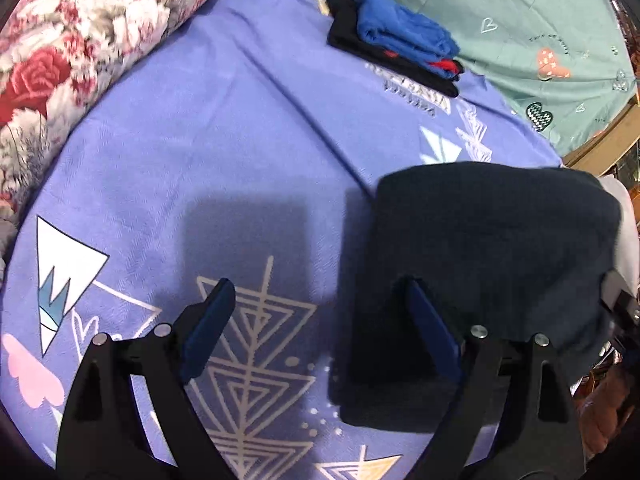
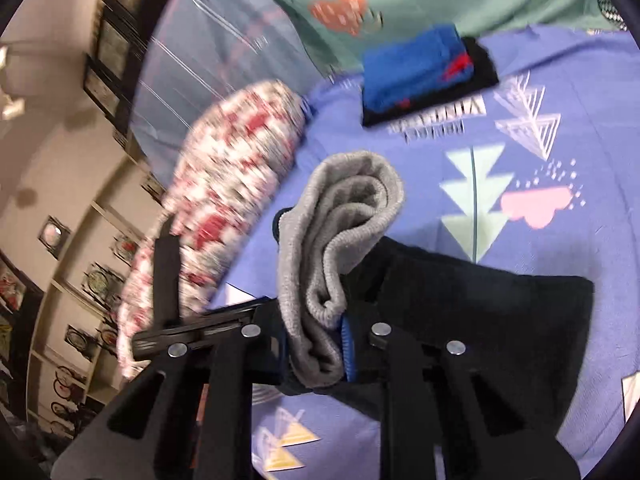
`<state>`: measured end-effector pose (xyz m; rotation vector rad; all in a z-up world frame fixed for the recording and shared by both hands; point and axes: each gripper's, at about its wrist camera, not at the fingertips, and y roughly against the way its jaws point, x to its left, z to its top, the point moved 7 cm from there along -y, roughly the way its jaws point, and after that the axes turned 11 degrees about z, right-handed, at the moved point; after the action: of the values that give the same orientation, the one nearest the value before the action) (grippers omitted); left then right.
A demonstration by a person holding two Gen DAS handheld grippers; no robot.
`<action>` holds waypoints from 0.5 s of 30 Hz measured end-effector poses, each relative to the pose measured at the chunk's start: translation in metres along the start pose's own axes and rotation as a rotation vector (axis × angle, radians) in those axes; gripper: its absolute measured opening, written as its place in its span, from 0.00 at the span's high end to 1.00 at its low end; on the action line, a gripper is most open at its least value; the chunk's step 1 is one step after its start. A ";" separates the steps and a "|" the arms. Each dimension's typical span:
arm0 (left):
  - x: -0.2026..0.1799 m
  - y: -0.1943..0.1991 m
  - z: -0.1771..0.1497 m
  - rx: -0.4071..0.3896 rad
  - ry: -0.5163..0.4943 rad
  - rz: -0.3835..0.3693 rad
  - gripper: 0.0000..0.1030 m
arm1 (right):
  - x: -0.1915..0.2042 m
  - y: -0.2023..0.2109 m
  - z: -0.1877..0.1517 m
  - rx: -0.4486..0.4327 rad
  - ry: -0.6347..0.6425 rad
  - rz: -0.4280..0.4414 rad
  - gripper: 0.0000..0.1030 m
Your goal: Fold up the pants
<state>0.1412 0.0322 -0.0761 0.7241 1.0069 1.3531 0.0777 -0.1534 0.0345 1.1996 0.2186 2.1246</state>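
The dark navy pants (image 1: 492, 248) hang folded in a block above the purple bedsheet (image 1: 200, 152), to the right of my left gripper (image 1: 316, 320). The left gripper is open and empty, its blue pads (image 1: 210, 328) wide apart, the right pad close beside the pants' edge. In the right wrist view my right gripper (image 2: 316, 344) is shut on the pants' grey ribbed waistband (image 2: 340, 220), bunched between the pads, and the dark fabric (image 2: 480, 320) drapes down to the right of it.
A folded stack of blue and black clothes (image 1: 396, 44) (image 2: 424, 72) lies at the far side of the sheet. A floral rolled quilt (image 1: 68, 48) (image 2: 232, 184) borders one side. A green sheet (image 1: 540, 20) lies beyond.
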 end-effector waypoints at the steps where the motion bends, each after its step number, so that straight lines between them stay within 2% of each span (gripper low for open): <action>1: -0.006 0.003 0.000 -0.010 -0.013 -0.007 0.13 | -0.001 0.011 -0.001 -0.022 -0.011 0.010 0.80; 3: -0.019 0.004 -0.002 -0.015 -0.047 -0.021 0.13 | -0.015 0.030 -0.006 -0.045 -0.040 -0.013 0.80; 5: -0.036 -0.002 -0.006 -0.006 -0.092 -0.032 0.13 | -0.040 0.046 -0.019 -0.054 -0.069 -0.071 0.80; 9: -0.059 -0.022 -0.018 0.051 -0.151 -0.041 0.13 | -0.116 0.060 -0.055 -0.024 -0.236 -0.239 0.78; 11: -0.070 -0.035 -0.025 0.088 -0.174 -0.047 0.12 | -0.138 0.060 -0.068 -0.011 -0.290 -0.248 0.76; 12: -0.072 -0.040 -0.028 0.102 -0.184 -0.040 0.12 | -0.140 0.060 -0.070 -0.009 -0.276 -0.241 0.74; 15: -0.072 -0.045 -0.030 0.112 -0.181 -0.026 0.10 | -0.137 0.061 -0.067 0.004 -0.243 -0.249 0.57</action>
<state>0.1386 -0.0482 -0.1175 0.8983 0.9491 1.1926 0.0421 -0.2746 -0.0710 1.3453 0.2489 1.7492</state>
